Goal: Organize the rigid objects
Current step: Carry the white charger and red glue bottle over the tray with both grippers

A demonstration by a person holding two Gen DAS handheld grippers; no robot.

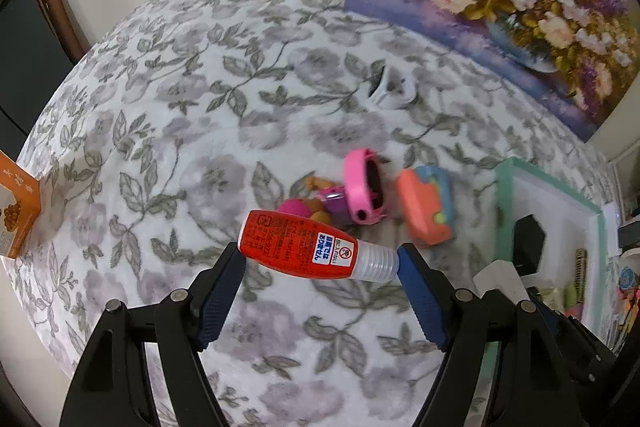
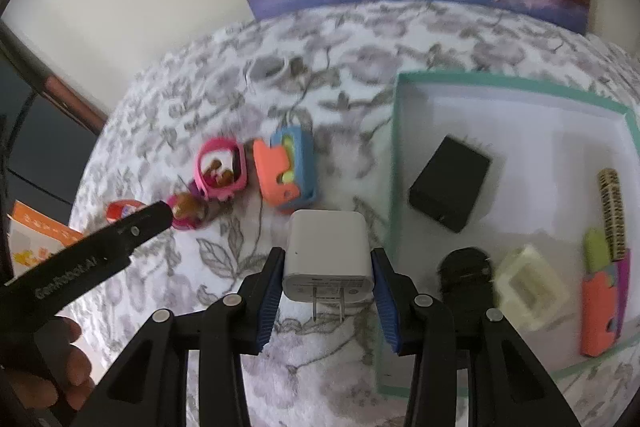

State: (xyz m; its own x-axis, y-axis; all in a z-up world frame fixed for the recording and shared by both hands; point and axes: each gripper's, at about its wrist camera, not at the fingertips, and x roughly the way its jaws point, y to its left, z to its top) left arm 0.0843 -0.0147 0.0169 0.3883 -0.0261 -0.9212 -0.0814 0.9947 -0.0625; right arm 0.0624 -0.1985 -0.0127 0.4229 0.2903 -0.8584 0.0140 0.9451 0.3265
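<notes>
Above the floral-covered bench, the left gripper clamps a red bottle lengthwise between its blue fingers, base on one pad and cap on the other, while the right gripper grips a white charger beside the teal-rimmed tray.

Above the floral tablecloth, the left gripper clamps something lengthwise, pointing steeply down; the right gripper pinches something, likewise tilted downward.
</notes>
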